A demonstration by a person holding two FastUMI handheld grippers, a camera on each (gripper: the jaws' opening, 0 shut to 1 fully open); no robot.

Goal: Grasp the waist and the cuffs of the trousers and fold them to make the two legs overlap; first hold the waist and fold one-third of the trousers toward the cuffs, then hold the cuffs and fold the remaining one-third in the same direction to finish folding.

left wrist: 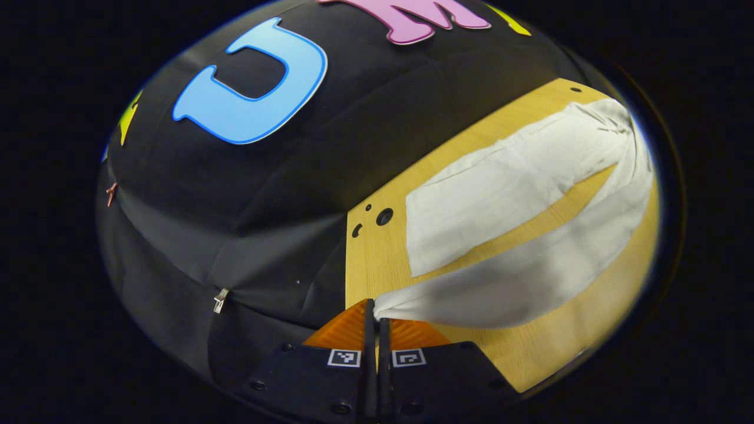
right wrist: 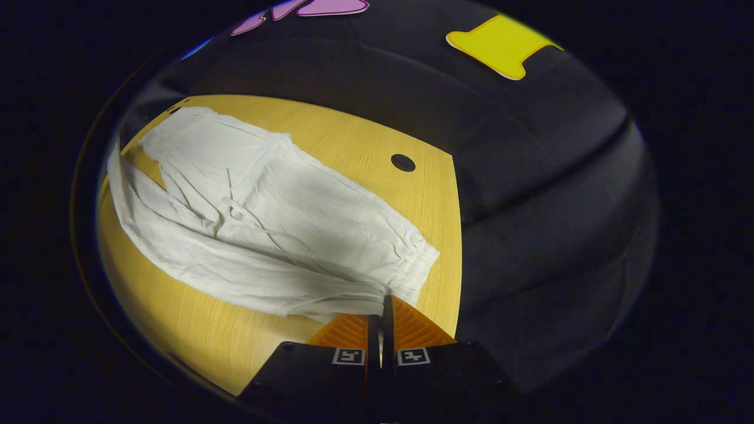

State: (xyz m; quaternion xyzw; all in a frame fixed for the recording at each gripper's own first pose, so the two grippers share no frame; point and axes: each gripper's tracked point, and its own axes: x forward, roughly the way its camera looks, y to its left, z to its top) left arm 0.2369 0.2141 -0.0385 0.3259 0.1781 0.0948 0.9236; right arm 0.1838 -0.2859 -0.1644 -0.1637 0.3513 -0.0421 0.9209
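White trousers [left wrist: 506,194] lie on the wooden table [left wrist: 374,265] with the two legs spread in a V. The far leg rests flat. The near leg's cuff is pinched in my left gripper [left wrist: 375,307], which is shut on it at the table's left end, and the fabric rises slightly toward the fingers. In the right gripper view the trousers [right wrist: 265,212] stretch away to the left, with the gathered waistband [right wrist: 415,259] closest. My right gripper [right wrist: 383,305] is shut on the near corner of that waistband.
The table [right wrist: 353,135] has round holes [right wrist: 403,162] near its end, also a hole [left wrist: 384,216] by the far cuff. Black booth cloth hangs close behind and beside the table edges. Bare wood shows in front of the trousers.
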